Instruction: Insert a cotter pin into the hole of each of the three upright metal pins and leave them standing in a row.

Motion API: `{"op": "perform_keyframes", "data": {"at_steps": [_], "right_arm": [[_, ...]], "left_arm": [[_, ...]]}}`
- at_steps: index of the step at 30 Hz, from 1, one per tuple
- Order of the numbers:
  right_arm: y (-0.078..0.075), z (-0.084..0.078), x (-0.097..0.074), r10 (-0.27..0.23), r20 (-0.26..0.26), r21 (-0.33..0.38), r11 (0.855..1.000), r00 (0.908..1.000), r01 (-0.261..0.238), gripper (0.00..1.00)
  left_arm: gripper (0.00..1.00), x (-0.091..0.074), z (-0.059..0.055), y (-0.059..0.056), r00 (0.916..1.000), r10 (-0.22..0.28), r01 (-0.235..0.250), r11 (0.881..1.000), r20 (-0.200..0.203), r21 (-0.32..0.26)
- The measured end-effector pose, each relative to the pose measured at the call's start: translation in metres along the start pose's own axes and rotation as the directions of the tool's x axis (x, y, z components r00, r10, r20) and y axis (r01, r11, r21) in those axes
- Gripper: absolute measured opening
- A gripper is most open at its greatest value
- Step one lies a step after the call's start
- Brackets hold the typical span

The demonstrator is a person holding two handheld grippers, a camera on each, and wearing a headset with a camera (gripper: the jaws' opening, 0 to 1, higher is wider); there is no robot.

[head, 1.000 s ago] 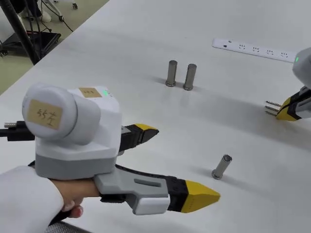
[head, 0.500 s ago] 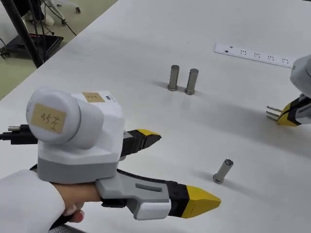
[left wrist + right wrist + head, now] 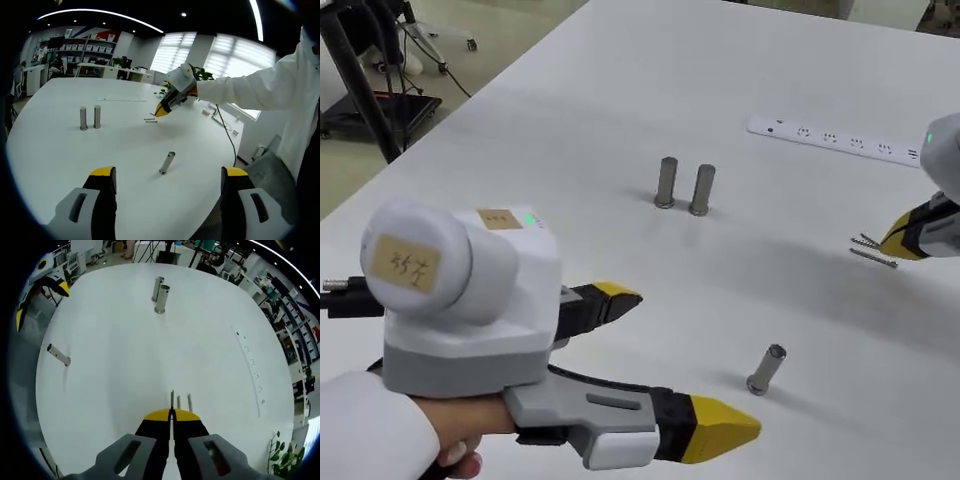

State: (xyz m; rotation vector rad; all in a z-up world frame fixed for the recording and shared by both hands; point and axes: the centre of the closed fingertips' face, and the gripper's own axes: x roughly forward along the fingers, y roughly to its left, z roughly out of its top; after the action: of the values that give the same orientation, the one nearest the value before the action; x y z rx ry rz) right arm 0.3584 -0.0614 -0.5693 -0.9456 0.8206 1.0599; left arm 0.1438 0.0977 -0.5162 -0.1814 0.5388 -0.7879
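Two metal pins stand upright side by side mid-table, also in the left gripper view. A third metal pin lies on its side nearer me, ahead of my open left gripper, which holds nothing. At the right edge my right gripper is shut on a thin cotter pin that sticks out from its tips. More cotter pins lie on the table just beside it.
A white power strip lies along the far side of the white table. A stand and cables sit on the floor beyond the table's left edge. A person's white sleeve reaches in behind the right gripper.
The head camera has shifted. The right gripper's tips, which were down at the cotter pins, now hold one pin, and the others lie separate. The left gripper stays open.
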Motion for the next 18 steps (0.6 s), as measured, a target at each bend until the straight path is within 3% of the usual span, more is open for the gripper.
{"op": "perform_keyframes", "data": {"at_steps": [5,8,14,18], "right_arm": [[-0.001,0.011,-0.012,-0.024,0.060,-0.007,1.000,0.9979,0.025,0.00],[0.007,0.021,-0.021,-0.033,0.111,-0.006,0.999,0.9933,0.034,0.00],[0.023,0.039,-0.042,-0.068,0.198,-0.018,0.997,0.9778,0.073,0.00],[0.029,0.047,-0.054,-0.113,0.265,0.001,0.993,0.9577,0.117,0.00]], "left_arm": [[0.84,-0.001,0.003,0.001,1.0000,-0.001,0.001,1.000,0.006,0.003],[0.84,-0.002,0.007,0.002,0.9999,0.000,0.000,1.000,0.013,0.007],[0.80,-0.001,0.017,0.008,0.9996,0.011,-0.011,1.000,0.026,-0.009],[0.76,0.001,0.022,0.011,0.9996,0.011,-0.011,1.000,0.026,-0.008]]}}
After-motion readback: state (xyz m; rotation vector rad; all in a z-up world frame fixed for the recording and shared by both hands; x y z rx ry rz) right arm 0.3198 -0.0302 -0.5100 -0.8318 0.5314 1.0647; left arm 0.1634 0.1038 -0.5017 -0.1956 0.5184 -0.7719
